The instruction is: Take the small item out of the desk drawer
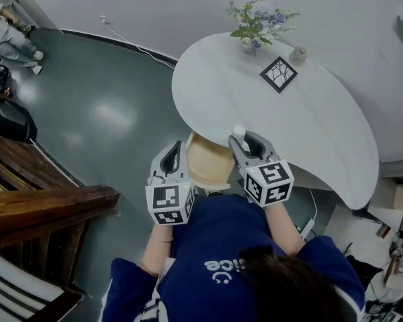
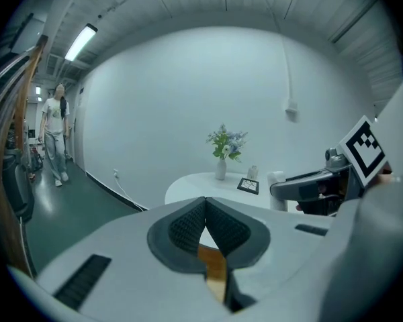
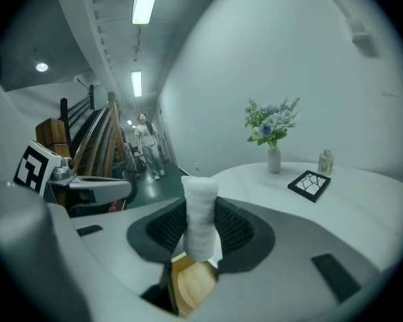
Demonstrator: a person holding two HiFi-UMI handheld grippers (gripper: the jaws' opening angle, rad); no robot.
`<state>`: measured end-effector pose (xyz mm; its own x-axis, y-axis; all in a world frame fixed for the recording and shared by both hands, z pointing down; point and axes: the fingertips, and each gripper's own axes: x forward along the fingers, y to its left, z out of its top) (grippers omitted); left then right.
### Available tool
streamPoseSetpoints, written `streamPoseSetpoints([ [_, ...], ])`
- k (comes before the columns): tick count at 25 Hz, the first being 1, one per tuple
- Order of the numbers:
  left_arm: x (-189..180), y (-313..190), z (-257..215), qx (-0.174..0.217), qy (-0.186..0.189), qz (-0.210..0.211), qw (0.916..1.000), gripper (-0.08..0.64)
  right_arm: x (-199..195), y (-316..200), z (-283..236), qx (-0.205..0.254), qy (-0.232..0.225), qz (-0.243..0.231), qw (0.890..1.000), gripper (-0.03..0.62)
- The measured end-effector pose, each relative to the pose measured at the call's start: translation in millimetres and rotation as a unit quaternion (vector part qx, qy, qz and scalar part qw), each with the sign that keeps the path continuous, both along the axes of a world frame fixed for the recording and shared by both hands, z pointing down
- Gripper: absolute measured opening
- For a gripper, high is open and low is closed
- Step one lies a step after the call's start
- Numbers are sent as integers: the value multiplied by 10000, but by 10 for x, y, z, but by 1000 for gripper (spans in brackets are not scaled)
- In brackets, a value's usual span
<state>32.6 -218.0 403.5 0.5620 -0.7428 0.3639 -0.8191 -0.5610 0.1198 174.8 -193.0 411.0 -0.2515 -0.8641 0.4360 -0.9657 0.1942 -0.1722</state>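
- Against the pale wall stands a white, rounded table (image 1: 309, 133). Its near edge is just in front of the person, who wears a blue top (image 1: 221, 247).
- To the person's left, dark wooden stairs (image 1: 40, 200) rise from the grey floor, well apart from the table.
- A pale wooden drawer (image 1: 207, 163) juts out from under the table's near edge, between the two grippers.
- The left gripper (image 2: 205, 223) hangs beside the drawer's left side. Its jaws are pressed together with nothing between them.
- The right gripper (image 1: 250, 147) is at the drawer's right side, over the table's edge. Its jaws stand part-way apart and are clamped on the small item.
- A vase of flowers (image 1: 258, 20) stands at the table's far side, near the wall.
- A black picture frame (image 1: 279, 74) lies flat on the tabletop, near the vase.
- A little bottle (image 1: 297, 55) stands just beside the frame.
- The small item is a white roll (image 3: 200, 213). It sits upright between the right gripper's pads, with its top above them, clear of the drawer.
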Motion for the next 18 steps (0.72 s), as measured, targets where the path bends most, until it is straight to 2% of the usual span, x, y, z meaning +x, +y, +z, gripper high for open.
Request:
streamPoseSetpoints([
  [5, 79, 46, -164, 173, 54, 65, 9998, 3, 114, 71, -181, 360, -24, 249, 9990, 136],
  [18, 126, 72, -290, 338, 74, 108, 9993, 3, 175, 113, -303, 657, 163, 383, 9970, 135],
])
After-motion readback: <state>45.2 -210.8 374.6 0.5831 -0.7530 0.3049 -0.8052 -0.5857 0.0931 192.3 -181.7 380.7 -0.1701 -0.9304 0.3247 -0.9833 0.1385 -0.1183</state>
